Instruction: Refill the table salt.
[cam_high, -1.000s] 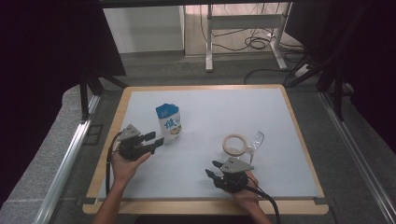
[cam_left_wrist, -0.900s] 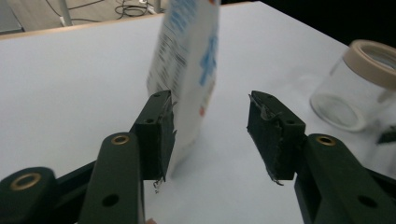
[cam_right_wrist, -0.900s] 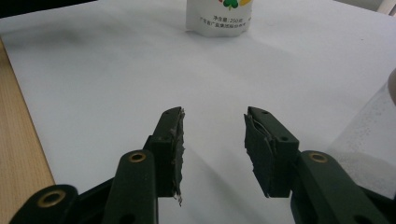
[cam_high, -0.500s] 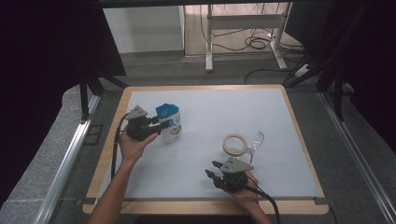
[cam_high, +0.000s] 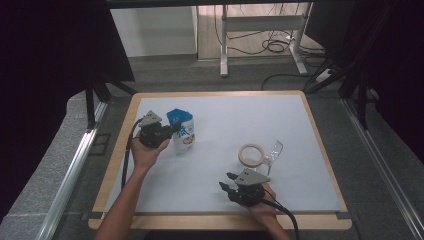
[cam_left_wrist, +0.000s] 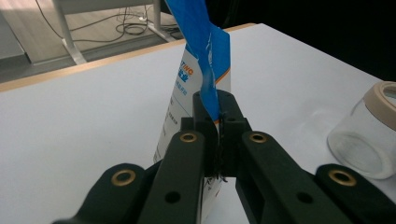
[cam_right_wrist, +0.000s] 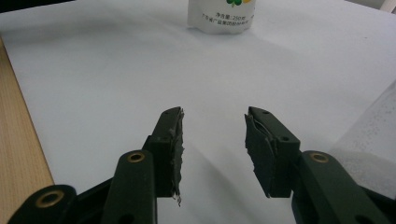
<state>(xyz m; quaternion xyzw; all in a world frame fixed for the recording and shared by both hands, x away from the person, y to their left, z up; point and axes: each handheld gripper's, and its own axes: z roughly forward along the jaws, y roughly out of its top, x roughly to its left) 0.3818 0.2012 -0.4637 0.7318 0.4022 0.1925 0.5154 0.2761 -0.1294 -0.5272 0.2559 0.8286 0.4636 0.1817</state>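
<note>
Pinching the blue top flap of the upright white-and-blue stand-up pouch (cam_high: 181, 131), the left tool (cam_high: 170, 131) has just closed its jaws, and the left gripper view shows the film clamped between them. The pouch stands on the white desk (cam_high: 225, 120), well left of the clear glass jar (cam_high: 257, 155) lying on its side with its beige rim. Its long axis runs vertically, so any pour means carrying it right toward the jar. The right tool (cam_high: 226, 181) rests nearest the jar, just in front of it, jaws parted and empty.
</note>
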